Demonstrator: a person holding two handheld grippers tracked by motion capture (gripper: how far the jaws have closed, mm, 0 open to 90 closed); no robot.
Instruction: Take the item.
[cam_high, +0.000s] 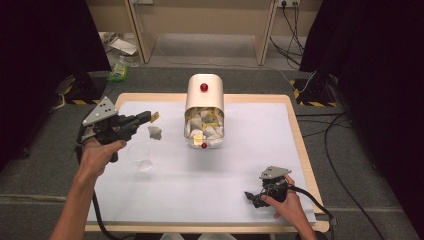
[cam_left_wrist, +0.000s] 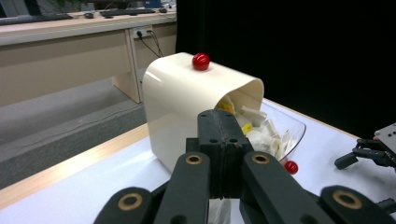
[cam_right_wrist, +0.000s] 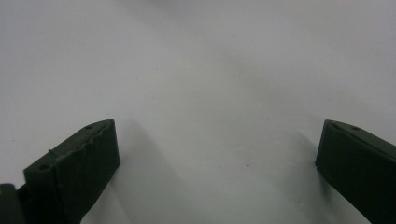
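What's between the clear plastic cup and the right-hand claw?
Bare white table sheet, by the high view, from clear plastic cup to black right claw.

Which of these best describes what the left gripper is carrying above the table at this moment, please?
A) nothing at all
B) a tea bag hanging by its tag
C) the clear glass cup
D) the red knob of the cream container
B: the left gripper is shut on the yellow tag, with the tea bag dangling below, above the white mat near the glass cup.

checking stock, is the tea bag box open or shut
Open: the box has its clear flap swung down at the front, with tea bags showing inside.
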